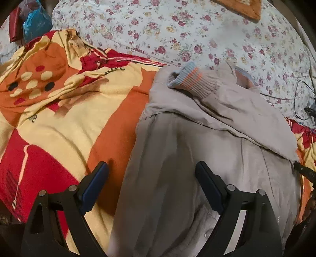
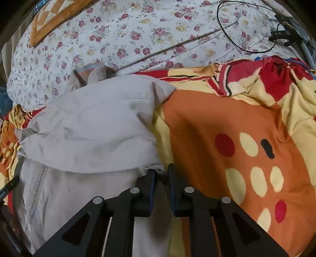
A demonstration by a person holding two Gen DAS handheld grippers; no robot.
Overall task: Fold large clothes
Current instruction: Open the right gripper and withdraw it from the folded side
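A grey-beige jacket (image 1: pixel 207 142) lies on an orange, red and cream blanket (image 1: pixel 65 118). One sleeve is folded across its body, with a ribbed cuff (image 1: pixel 189 79) striped blue and orange. My left gripper (image 1: pixel 152 168) is open, its jaws wide apart over the jacket's left edge, holding nothing. In the right wrist view the jacket (image 2: pixel 94 134) lies at left. My right gripper (image 2: pixel 161 172) is shut on the jacket's right edge, with grey cloth pinched between the blue pads.
A white floral bedsheet (image 1: pixel 177 29) covers the bed behind. An orange patterned cushion (image 1: pixel 243 8) lies at the back. A black cable (image 2: pixel 244 29) loops over the sheet at right. A blue bag (image 1: pixel 35 21) sits at far left.
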